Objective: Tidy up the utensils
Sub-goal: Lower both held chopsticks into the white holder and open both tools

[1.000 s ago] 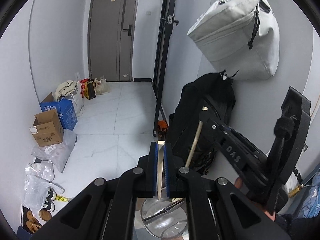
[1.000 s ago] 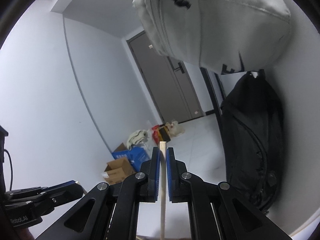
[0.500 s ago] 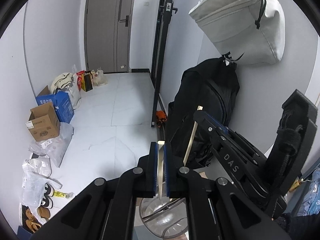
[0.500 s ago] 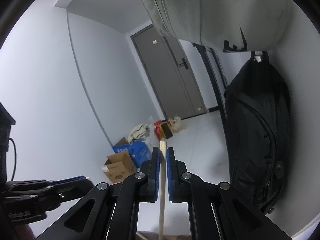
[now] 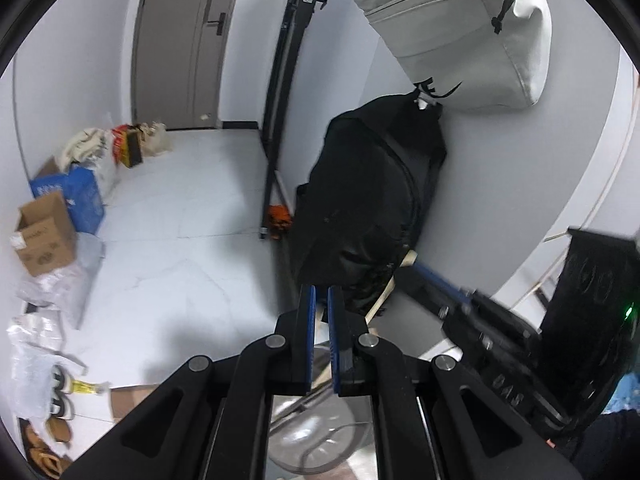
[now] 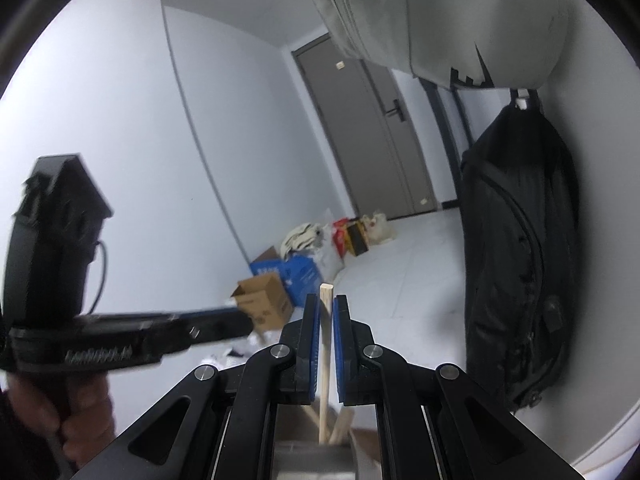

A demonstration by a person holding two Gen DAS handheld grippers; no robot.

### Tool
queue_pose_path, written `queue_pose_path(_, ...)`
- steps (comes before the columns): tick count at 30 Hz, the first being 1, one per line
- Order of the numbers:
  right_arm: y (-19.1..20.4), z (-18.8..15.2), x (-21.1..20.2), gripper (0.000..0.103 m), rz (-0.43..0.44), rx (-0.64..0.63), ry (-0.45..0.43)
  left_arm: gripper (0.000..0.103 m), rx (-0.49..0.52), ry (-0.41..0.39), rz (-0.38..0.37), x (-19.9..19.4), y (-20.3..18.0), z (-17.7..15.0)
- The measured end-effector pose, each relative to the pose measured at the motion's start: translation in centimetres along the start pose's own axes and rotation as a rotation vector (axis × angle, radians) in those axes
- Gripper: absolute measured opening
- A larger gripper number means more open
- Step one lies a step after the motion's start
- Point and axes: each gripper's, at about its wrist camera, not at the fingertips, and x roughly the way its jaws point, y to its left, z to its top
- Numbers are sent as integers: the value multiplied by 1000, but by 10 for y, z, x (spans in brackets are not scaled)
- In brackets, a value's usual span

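Observation:
My right gripper [image 6: 327,312] is shut on a pale wooden chopstick [image 6: 325,344] that stands upright between its blue pads; its lower end drops toward a metal holder [image 6: 312,460] below. In the left wrist view the same chopstick [image 5: 390,284] and the right gripper [image 5: 436,280] show at the right. My left gripper [image 5: 319,300] has its blue pads slightly apart with a pale utensil end [image 5: 318,322] low in the gap; whether it grips it is unclear. A round metal holder [image 5: 320,440] sits below. The left gripper also shows in the right wrist view [image 6: 240,322].
A black backpack [image 5: 372,208] and a grey bag [image 5: 460,36] hang on the wall at the right. A black stand [image 5: 280,92] rises near them. Cardboard boxes [image 5: 44,236], a blue box [image 5: 80,196] and plastic bags lie on the white floor at the left.
The left gripper's pads have parted a little and the utensil has sunk lower between them. Both views have tilted downward; the right gripper still holds the chopstick.

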Motion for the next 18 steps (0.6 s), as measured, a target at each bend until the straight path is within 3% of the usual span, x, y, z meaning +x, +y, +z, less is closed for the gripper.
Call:
queue_pose_path(3, 1, -10, -3, 6, 20, -8, 45, 3, -6, 47, -22, 5, -1, -1)
queue_pose_path(5, 2, -14, -4, 6, 20, -12, 70, 11, -4, 58, -1, 4, -2, -2)
queue_pose_path(7, 1, -18, -4, 6, 25, -2, 98, 28, -13, 50, 10, -1, -1, -5)
queue_pose_path(9, -1, -21, -9, 9, 24, 16, 108, 35, -25, 29, 29, -9, 1, -9)
queue_pose_path(14, -12, -21, -26, 38, 6, 74, 103, 37, -74, -3, 104, -30, 7, -22)
queue_pose_path(18, -11, -25, -42, 49, -9, 80, 99, 37, -97, -29, 154, -42, 7, -29)
